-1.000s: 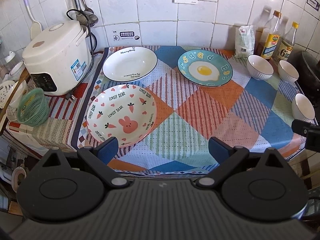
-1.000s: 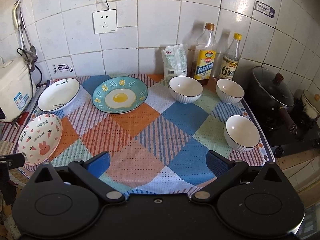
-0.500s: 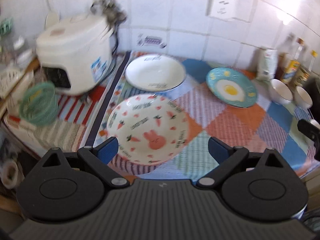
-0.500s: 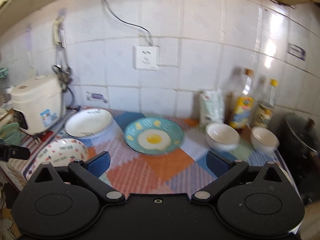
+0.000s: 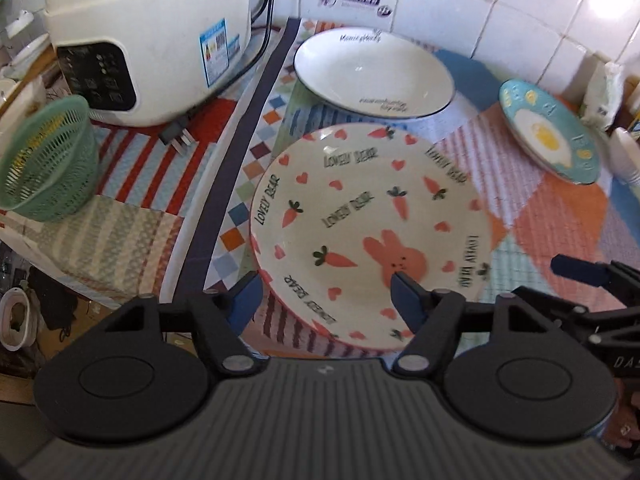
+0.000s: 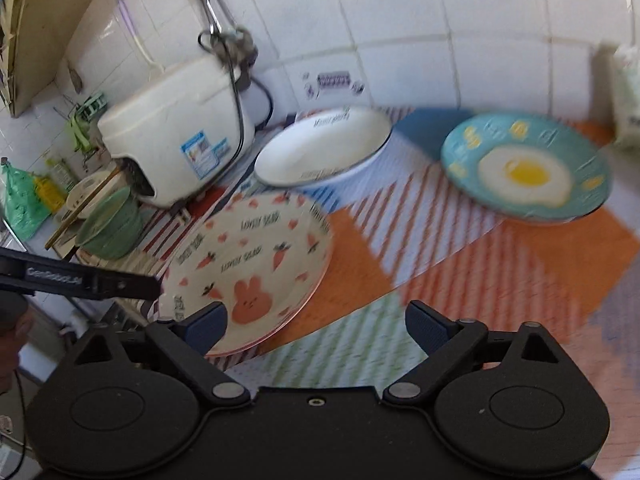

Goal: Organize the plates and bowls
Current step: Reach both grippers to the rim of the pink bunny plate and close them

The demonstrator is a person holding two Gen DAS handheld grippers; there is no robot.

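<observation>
A cream plate with a pink rabbit and carrots [image 5: 368, 220] lies on the patchwork cloth, also in the right wrist view [image 6: 248, 264]. My left gripper [image 5: 326, 300] is open, its fingers straddling the plate's near rim. My right gripper [image 6: 316, 326] is open, its left finger over the plate's right edge, and it shows at the right of the left wrist view [image 5: 580, 272]. Behind lie a white plate [image 5: 374, 72] and a blue fried-egg plate [image 5: 550, 136]. A white bowl [image 5: 628, 156] is partly visible at the far right.
A white rice cooker [image 5: 148, 36] stands at the back left with its cord and plug [image 5: 178, 138] on the cloth. A green mesh basket [image 5: 48, 168] sits left of it. A white bag [image 5: 604, 92] leans on the tiled wall.
Both grippers have moved left and down toward the rabbit plate. The left gripper's fingers now straddle its near rim; the right gripper has swung away from the bowls.
</observation>
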